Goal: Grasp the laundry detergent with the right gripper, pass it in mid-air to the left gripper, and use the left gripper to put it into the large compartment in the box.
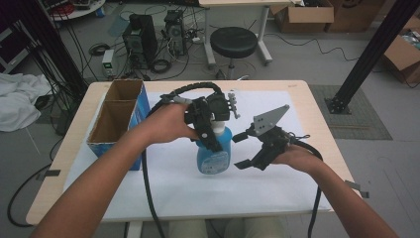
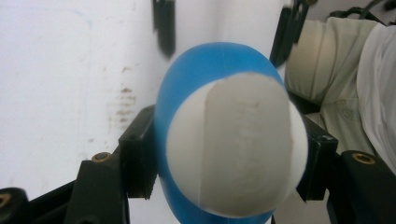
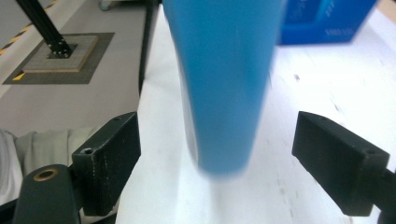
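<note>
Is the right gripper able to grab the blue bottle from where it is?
Probably yes. The right gripper is open, and the blue bottle hangs between its jaws with gaps on both sides. The left gripper clamps the bottle near its top, leaving the lower part free.

Not much to read here tbh. The blue bottle (image 1: 214, 153) has a label with dark print on its front in the high view, but it's too small to make out. The blue box (image 3: 322, 18) at 1 o'clock in the right gripper view carries pale lettering along its lower edge, too blurred to spell out.
</note>
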{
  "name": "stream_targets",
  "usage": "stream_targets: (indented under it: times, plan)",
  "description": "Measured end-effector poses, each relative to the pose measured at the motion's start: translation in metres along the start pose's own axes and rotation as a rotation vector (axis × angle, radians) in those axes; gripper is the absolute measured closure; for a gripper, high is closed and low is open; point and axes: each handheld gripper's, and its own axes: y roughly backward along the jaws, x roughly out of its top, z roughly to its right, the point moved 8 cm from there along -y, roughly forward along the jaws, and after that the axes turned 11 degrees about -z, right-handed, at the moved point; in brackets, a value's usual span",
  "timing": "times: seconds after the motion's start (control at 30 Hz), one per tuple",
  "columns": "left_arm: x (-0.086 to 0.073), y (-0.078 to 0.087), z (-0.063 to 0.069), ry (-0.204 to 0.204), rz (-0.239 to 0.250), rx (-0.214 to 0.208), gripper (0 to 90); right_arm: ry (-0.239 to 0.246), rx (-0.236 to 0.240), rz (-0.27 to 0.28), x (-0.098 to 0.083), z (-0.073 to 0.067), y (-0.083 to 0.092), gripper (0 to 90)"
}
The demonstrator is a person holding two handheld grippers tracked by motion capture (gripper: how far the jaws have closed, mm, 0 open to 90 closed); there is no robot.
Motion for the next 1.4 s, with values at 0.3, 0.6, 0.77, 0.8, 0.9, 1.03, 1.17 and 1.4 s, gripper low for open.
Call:
stream_targets:
  times: [0.3,0.6,0.77,0.8,0.9,1.03,1.17,1.4]
  plan:
    - [-0.019,0.029,-0.015,0.236,-0.007,0.070,37.9,-0.062,-0.004,-0.172,-0.035,0.004,0.015,15.3]
    - [-0.034,0.057,-0.028,0.434,-0.025,0.118,37.9,-0.077,-0.022,-0.273,-0.049,0.001,0.039,15.7]
    - [-0.043,0.067,-0.035,0.526,-0.042,0.116,38.0,-0.079,-0.032,-0.320,-0.057,-0.001,0.049,16.3]
    - [-0.044,0.069,-0.037,0.547,-0.044,0.116,37.9,-0.080,-0.032,-0.328,-0.058,-0.002,0.050,16.4]
    - [-0.048,0.074,-0.043,0.604,-0.044,0.127,37.9,-0.087,-0.032,-0.355,-0.061,-0.004,0.053,16.5]
    - [-0.052,0.080,-0.051,0.712,-0.005,0.133,38.0,-0.082,-0.044,-0.362,-0.062,-0.006,0.056,17.3]
    - [-0.060,0.087,-0.059,0.773,-0.006,0.148,38.0,-0.071,-0.053,-0.366,-0.059,-0.007,0.059,17.3]
    - [-0.080,0.105,-0.075,0.902,0.009,0.183,38.0,-0.049,-0.071,-0.379,-0.056,-0.004,0.063,17.5]
